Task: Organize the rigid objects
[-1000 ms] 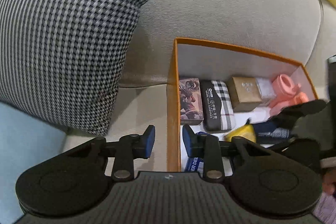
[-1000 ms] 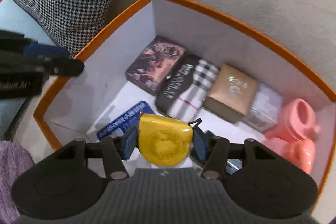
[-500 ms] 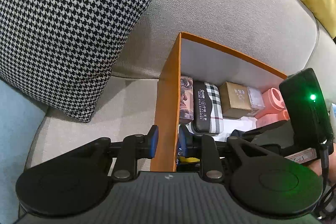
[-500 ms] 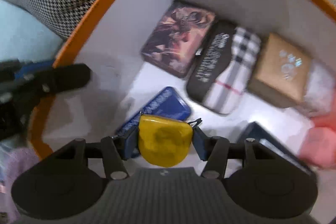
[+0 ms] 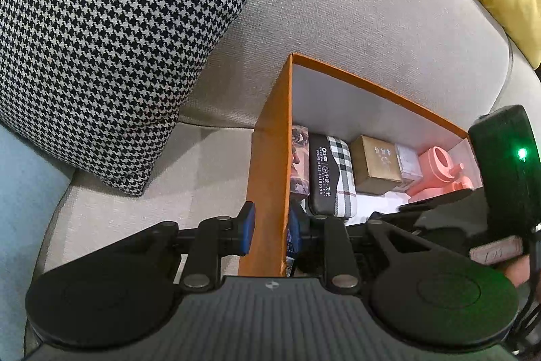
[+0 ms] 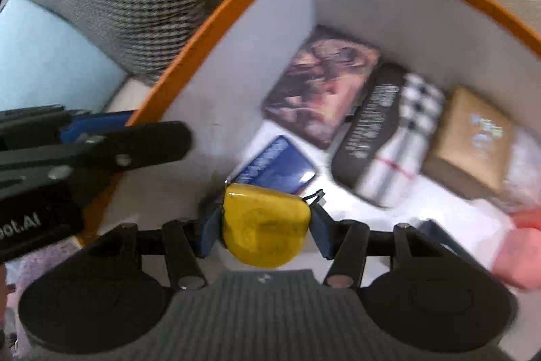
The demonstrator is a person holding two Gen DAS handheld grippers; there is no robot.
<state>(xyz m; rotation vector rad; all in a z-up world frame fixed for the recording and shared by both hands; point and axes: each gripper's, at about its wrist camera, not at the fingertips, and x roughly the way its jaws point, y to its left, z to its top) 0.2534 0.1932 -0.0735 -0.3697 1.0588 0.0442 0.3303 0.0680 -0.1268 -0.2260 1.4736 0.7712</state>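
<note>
My right gripper [image 6: 263, 230] clenched a yellow tape measure [image 6: 265, 227] above the orange box [image 5: 270, 158], where several items already lay; my left gripper [image 5: 268, 229] pinched the box's wall. Release remained.

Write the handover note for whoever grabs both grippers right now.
Left gripper: straddles the orange box wall, one pad on each side, apparently steadying it.
Right gripper: shut on the yellow tape measure, above the box floor near the blue card.
Already inside, along the back: picture box, plaid case, brown box, pink item.
Left to do: set the tape measure down in a free spot, release, withdraw.
</note>
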